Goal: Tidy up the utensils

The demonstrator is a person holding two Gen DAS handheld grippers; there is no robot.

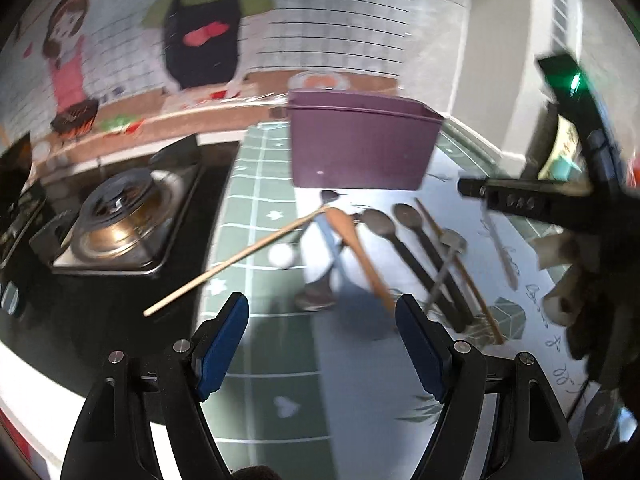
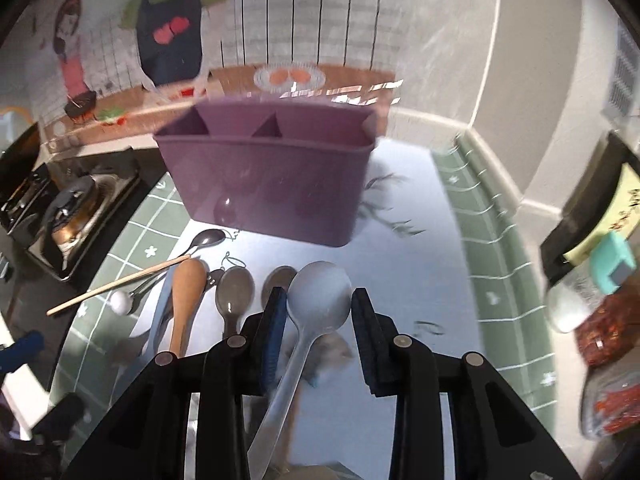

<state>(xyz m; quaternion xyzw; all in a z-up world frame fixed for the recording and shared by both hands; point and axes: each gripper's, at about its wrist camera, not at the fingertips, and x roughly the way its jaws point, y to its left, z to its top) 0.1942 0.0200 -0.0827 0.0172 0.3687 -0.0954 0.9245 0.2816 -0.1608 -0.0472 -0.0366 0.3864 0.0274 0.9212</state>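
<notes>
A purple utensil holder (image 2: 268, 184) with compartments stands at the back of the mat; it also shows in the left wrist view (image 1: 360, 144). Several utensils lie in front of it: a wooden spoon (image 2: 186, 296), two dark spoons (image 2: 234, 292), a metal spoon (image 2: 206, 240) and a chopstick (image 2: 120, 284). My right gripper (image 2: 320, 312) has a white plastic spoon (image 2: 316, 308) between its jaws, bowl forward, raised above the mat; whether the pads press on it is unclear. My left gripper (image 1: 322, 320) is open and empty, above the mat before the wooden spoon (image 1: 360, 252).
A gas stove (image 1: 120, 220) sits at the left on a black counter. The green and white patterned mat (image 2: 460, 240) covers the counter. Food packets and a box (image 2: 600, 280) lie at the right edge. The wall runs close behind the holder.
</notes>
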